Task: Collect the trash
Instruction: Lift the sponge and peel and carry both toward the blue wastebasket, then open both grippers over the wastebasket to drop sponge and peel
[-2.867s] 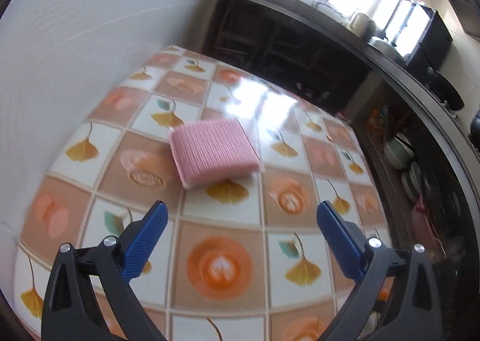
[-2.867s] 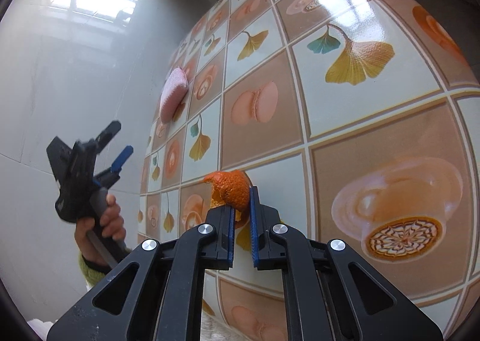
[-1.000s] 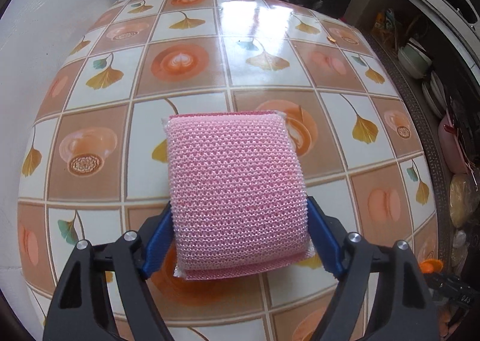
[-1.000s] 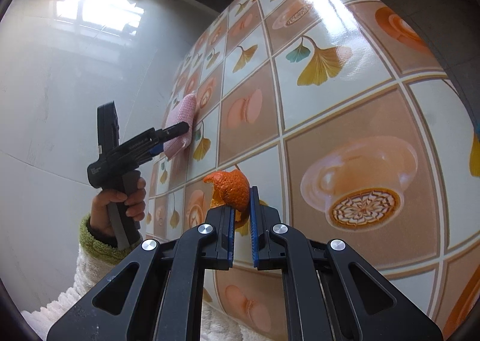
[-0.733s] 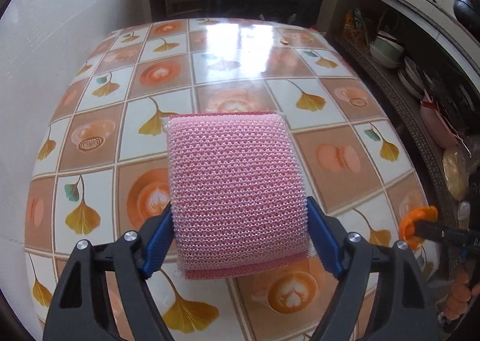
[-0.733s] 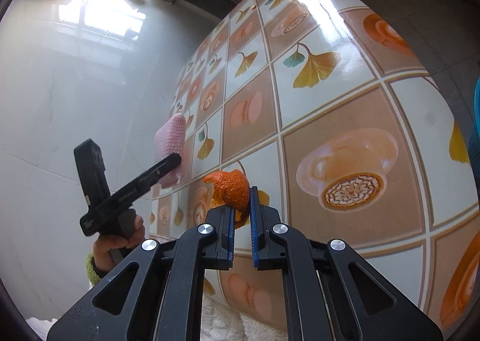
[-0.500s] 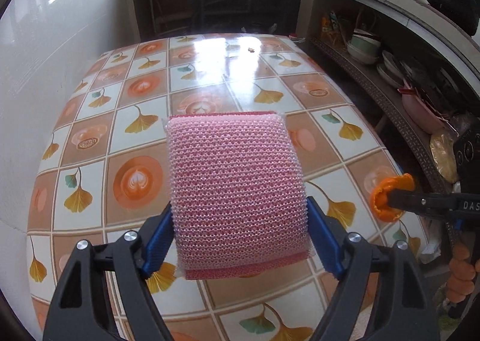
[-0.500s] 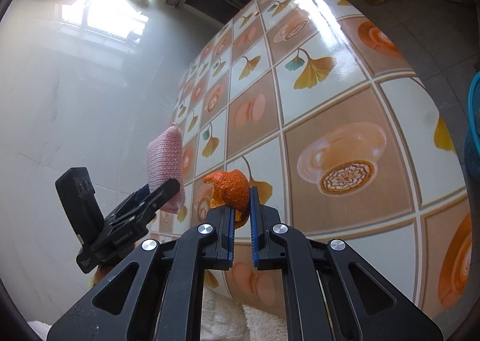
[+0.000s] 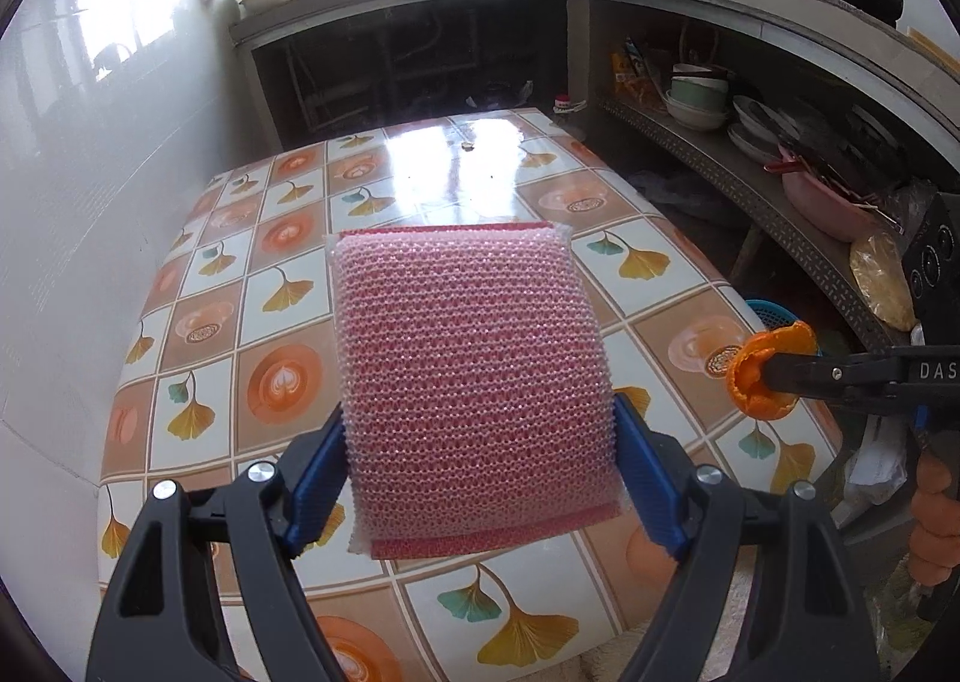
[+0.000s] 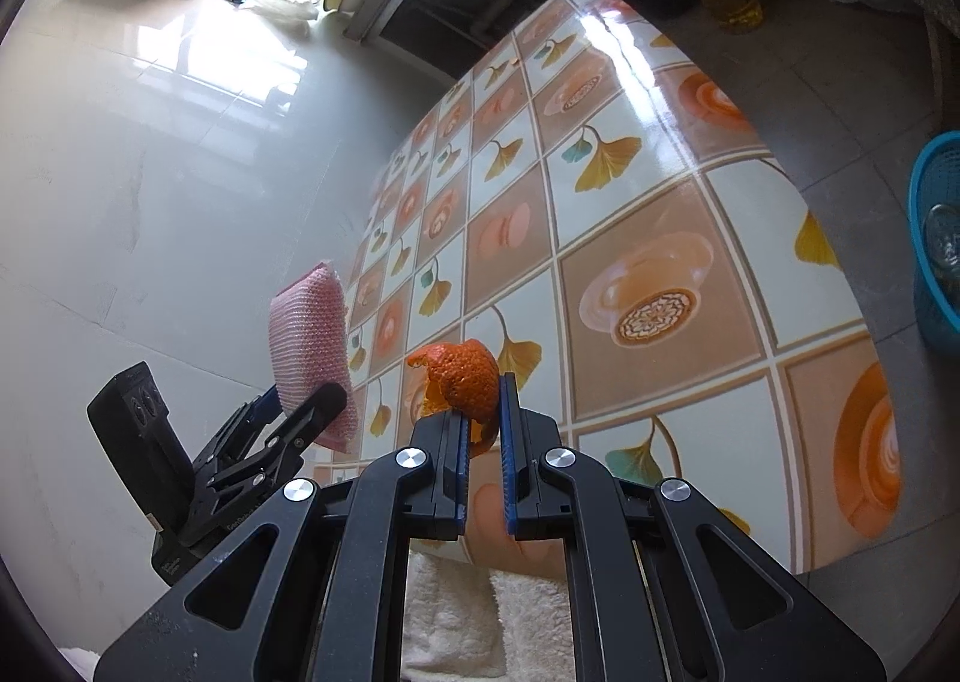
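A pink mesh sponge (image 9: 474, 382) fills the middle of the left wrist view, held above the patterned table (image 9: 288, 286). My left gripper (image 9: 480, 472) is shut on it, blue pads pressing its two sides. The right wrist view shows the sponge (image 10: 309, 340) edge-on at the left, in the left gripper (image 10: 300, 412). My right gripper (image 10: 483, 418) is shut on a piece of orange peel (image 10: 462, 382), also off the table (image 10: 690, 214). From the left wrist camera the peel (image 9: 768, 376) and the right gripper (image 9: 780, 379) come in from the right edge.
A blue basket (image 10: 936, 244) stands on the floor right of the table, also seen past the table edge (image 9: 771, 313). Shelves with bowls (image 9: 696, 94) and pans run along the right. A white wall (image 9: 90, 172) borders the table's left side. White towelling (image 10: 468, 616) lies under the right gripper.
The left gripper took hold of the sponge and lifted it off the table, drawing back toward the near edge. The right gripper rose a little with the peel, the two grippers now closer together.
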Tool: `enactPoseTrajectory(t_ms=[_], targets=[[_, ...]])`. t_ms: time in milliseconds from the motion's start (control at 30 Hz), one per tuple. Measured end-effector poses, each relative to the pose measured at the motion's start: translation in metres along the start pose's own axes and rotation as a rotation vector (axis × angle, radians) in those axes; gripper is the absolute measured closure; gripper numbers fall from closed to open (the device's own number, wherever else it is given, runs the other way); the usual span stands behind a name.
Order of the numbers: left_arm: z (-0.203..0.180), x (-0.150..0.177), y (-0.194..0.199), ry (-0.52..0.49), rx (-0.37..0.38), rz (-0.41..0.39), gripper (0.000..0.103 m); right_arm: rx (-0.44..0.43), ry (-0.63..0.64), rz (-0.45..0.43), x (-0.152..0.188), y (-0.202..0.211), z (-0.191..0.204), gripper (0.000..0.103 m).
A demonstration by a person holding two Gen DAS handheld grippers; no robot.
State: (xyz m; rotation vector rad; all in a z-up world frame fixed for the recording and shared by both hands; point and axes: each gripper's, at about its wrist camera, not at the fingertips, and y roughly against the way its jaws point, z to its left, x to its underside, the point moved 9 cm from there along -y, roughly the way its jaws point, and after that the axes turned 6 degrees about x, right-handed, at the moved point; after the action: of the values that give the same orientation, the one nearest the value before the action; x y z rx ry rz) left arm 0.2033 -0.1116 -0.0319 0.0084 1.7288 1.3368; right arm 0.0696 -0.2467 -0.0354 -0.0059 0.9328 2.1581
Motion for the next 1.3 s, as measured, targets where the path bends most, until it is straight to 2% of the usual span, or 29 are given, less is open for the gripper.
enactPoseTrajectory(t_ms=[133, 233, 400, 500, 567, 633, 733, 933, 1100, 1200, 1233, 1300], targets=[[-0.019, -0.008, 0.006, -0.005, 0.047, -0.013, 0.024, 0.009, -0.029, -0.038, -0.002, 0.015, -0.013, 0.096], [-0.046, -0.021, 0.006, -0.017, 0.128, -0.023, 0.024, 0.04, -0.063, -0.082, -0.001, 0.034, -0.034, 0.096], [-0.115, -0.049, -0.013, -0.097, 0.27, 0.014, 0.024, 0.104, -0.188, -0.185, 0.008, 0.075, -0.1, 0.096], [-0.17, -0.062, -0.035, -0.117, 0.423, 0.092, 0.024, 0.167, -0.31, -0.256, 0.017, 0.107, -0.159, 0.096], [-0.207, -0.067, -0.056, -0.13, 0.493, 0.159, 0.024, 0.216, -0.393, -0.294, 0.024, 0.126, -0.199, 0.096], [-0.241, -0.069, -0.08, -0.139, 0.552, 0.237, 0.023, 0.273, -0.459, -0.333, 0.028, 0.141, -0.234, 0.096], [-0.292, -0.065, -0.126, -0.149, 0.607, 0.375, 0.023, 0.312, -0.542, -0.378, 0.029, 0.154, -0.275, 0.096], [-0.368, -0.054, -0.223, -0.126, 0.632, 0.604, 0.023, 0.386, -0.598, -0.399, 0.01, 0.138, -0.336, 0.096], [-0.413, -0.05, -0.292, -0.166, 0.584, 0.662, 0.022, 0.469, -0.613, -0.383, -0.017, 0.112, -0.384, 0.095], [-0.431, -0.047, -0.327, -0.147, 0.585, 0.701, 0.019, 0.535, -0.609, -0.374, -0.036, 0.095, -0.411, 0.09], [-0.434, -0.044, -0.335, -0.14, 0.577, 0.704, 0.016, 0.555, -0.608, -0.373, -0.042, 0.089, -0.42, 0.088], [-0.443, -0.041, -0.35, -0.141, 0.572, 0.71, 0.011, 0.586, -0.588, -0.355, -0.05, 0.076, -0.436, 0.065]])
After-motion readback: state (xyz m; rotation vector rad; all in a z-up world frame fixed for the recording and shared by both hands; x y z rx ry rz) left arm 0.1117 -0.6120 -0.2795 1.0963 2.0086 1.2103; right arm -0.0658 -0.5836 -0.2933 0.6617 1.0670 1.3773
